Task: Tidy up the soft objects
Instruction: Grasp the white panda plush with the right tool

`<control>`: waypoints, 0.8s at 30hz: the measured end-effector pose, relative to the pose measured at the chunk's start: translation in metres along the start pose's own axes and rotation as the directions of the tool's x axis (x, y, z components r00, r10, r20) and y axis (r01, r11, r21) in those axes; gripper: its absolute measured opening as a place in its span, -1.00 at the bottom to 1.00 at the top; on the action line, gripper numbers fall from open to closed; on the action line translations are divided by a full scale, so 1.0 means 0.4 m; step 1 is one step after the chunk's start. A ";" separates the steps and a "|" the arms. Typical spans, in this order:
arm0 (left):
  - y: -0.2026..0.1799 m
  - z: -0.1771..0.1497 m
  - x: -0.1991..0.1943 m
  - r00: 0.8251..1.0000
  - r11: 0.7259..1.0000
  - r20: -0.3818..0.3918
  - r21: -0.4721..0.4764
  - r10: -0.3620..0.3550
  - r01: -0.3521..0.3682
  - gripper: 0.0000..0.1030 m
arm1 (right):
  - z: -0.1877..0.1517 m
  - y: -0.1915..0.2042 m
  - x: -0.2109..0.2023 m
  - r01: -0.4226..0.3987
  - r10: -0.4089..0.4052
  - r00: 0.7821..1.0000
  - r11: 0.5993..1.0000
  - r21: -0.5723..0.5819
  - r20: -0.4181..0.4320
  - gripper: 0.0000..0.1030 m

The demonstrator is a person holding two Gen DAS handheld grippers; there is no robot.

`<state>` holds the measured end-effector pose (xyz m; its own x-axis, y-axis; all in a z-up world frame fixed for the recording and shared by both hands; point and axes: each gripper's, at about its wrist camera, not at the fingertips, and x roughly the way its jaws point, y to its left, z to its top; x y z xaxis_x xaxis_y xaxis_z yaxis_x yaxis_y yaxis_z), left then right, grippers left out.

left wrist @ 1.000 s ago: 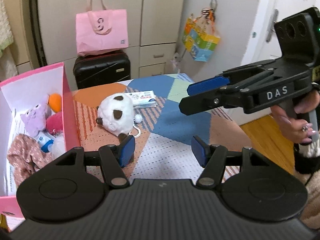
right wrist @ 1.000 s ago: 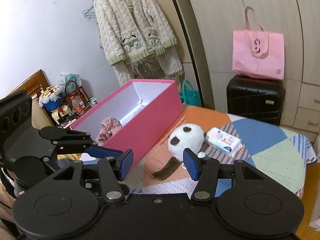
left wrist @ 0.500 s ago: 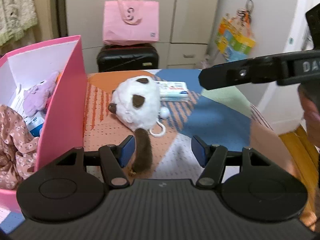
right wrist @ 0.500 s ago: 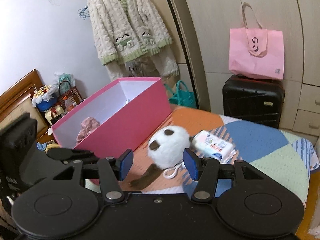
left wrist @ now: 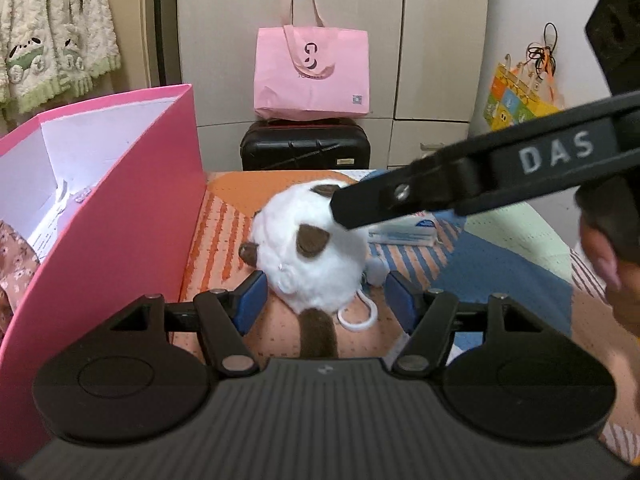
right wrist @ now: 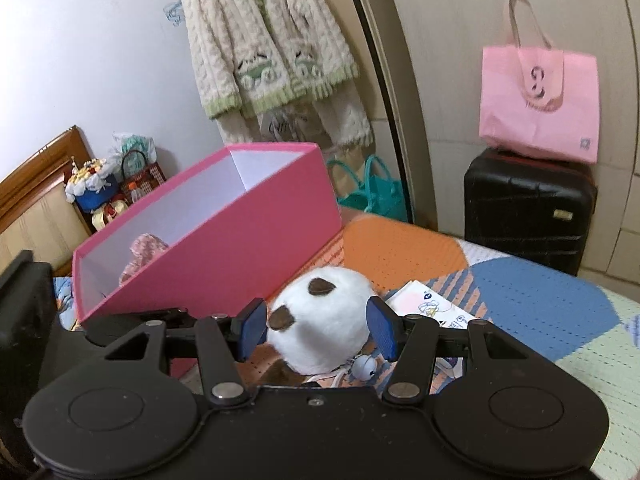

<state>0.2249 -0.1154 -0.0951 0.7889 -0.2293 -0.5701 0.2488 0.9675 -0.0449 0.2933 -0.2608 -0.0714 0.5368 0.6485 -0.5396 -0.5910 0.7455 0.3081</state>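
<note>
A round white plush with brown patches point(left wrist: 312, 248) lies on the patchwork bedspread beside the pink box point(left wrist: 120, 220). My left gripper point(left wrist: 325, 304) is low in front of the plush with its blue pads either side of the near end, jaws opening, not pressing. My right gripper point(right wrist: 318, 330) straddles the plush point(right wrist: 320, 328), jaws opening too, pads close to the fur without squeezing it. In the left wrist view one of its fingers point(left wrist: 360, 208) reaches over the plush's top. A floral cloth point(right wrist: 140, 252) lies in the pink box point(right wrist: 240, 248).
A tissue pack point(left wrist: 404, 232) lies just behind the plush, a white loop point(left wrist: 360, 316) and small bell point(right wrist: 366, 366) at its near side. A pink tote point(left wrist: 312, 68) sits on a black suitcase point(left wrist: 304, 144) beyond the bed. A person's hand point(left wrist: 608, 260) is at the right.
Both grippers came down and closer to the plush, which now sits between each pair of pads. The jaws of both stand slightly wider.
</note>
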 end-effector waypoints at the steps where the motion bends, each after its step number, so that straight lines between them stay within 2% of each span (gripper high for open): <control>1: 0.005 0.002 0.005 1.000 1.000 0.000 -0.008 0.001 -0.001 0.27 | 0.004 -0.006 0.012 0.002 -0.002 1.000 1.000 0.005 -0.010 0.32; 2: 0.009 0.004 0.010 1.000 1.000 -0.002 -0.014 0.001 -0.001 0.28 | 0.008 -0.012 0.020 0.003 -0.003 1.000 1.000 0.009 -0.015 0.41; 7: 0.041 0.004 0.036 1.000 0.995 -0.020 -0.094 0.020 -0.022 0.30 | 0.017 -0.030 0.060 -0.012 0.014 0.998 0.999 0.037 -0.055 0.42; 9: 0.052 0.000 0.042 0.999 0.991 -0.034 -0.132 -0.002 -0.003 0.30 | 0.016 -0.034 0.076 -0.023 0.026 0.997 0.999 0.047 -0.077 0.43; 14: 0.048 -0.002 0.044 1.000 0.994 -0.006 -0.114 0.004 -0.005 0.30 | 0.000 -0.024 0.100 -0.041 0.047 0.995 0.997 0.071 -0.093 0.51; 17: 0.041 -0.002 0.047 1.000 0.996 -0.006 -0.090 0.014 -0.015 0.21 | -0.005 -0.032 0.119 -0.055 0.066 0.993 0.992 0.116 -0.096 0.51; 21: 0.034 -0.005 0.045 1.000 0.999 -0.002 -0.050 0.016 -0.016 0.07 | -0.019 -0.039 0.125 -0.077 0.094 0.991 0.983 0.168 -0.093 0.32; 24: 0.029 -0.007 0.037 1.000 0.999 0.000 -0.035 -0.008 0.008 0.05 | -0.030 -0.034 0.110 -0.066 0.083 0.993 0.980 0.188 -0.080 0.28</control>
<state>0.2380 -0.1072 -0.1065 0.7870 -0.2372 -0.5696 0.2352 0.9688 -0.0785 0.3177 -0.2442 -0.1085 0.4361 0.6937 -0.5732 -0.5014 0.7163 0.4853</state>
